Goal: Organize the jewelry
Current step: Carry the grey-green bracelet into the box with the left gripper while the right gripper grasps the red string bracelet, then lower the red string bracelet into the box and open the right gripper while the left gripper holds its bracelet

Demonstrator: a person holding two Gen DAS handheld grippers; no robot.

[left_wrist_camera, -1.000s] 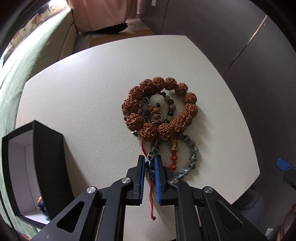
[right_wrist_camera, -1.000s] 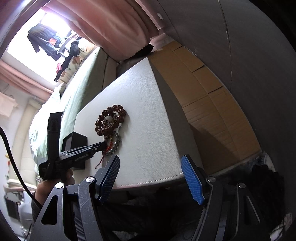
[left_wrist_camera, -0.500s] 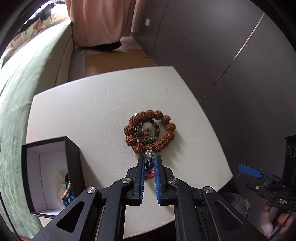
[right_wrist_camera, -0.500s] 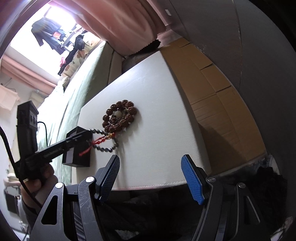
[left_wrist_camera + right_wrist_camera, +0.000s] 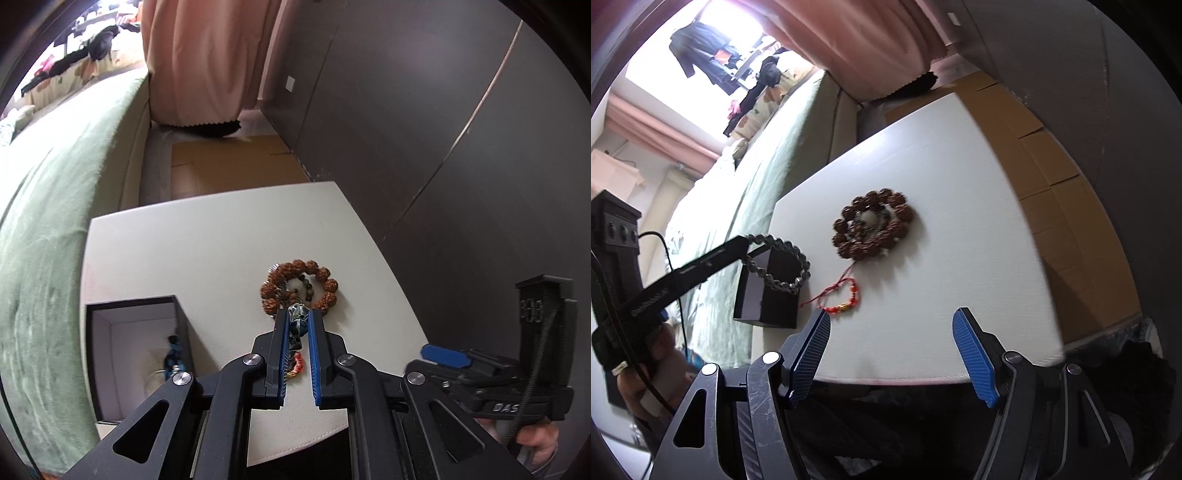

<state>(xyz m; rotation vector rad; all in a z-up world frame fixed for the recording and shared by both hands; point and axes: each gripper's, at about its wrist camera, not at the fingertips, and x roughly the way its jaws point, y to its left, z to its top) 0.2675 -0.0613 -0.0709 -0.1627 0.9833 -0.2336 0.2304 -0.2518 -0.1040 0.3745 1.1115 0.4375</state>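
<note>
Grey-bead bracelet (image 5: 783, 264) hangs off my left gripper (image 5: 298, 328), lifted clear of the white tabletop (image 5: 960, 229) and dangling in front of the black box (image 5: 768, 291). Left jaws are nearly closed, pinching a few of its glassy beads (image 5: 298, 318) between the blue pads. From the left wrist view the box (image 5: 136, 354) sits open on the table's left side, white lining showing, with a blue beaded piece (image 5: 173, 356) already inside. Red cord bracelet (image 5: 842, 297) with a gold charm lies flat on the table, just right of the box and below the held loop; can't tell if its cord touches the pile. Big brown seed-bead bracelet (image 5: 873, 229) sits mid-table, ringed around smaller mixed beads and a chain. My right gripper (image 5: 892, 354) hovers off the near table edge, jaws spread wide, nothing in them. Green bedspread (image 5: 55, 229) runs along the left; dark wall panels (image 5: 443, 129) on the right.
</note>
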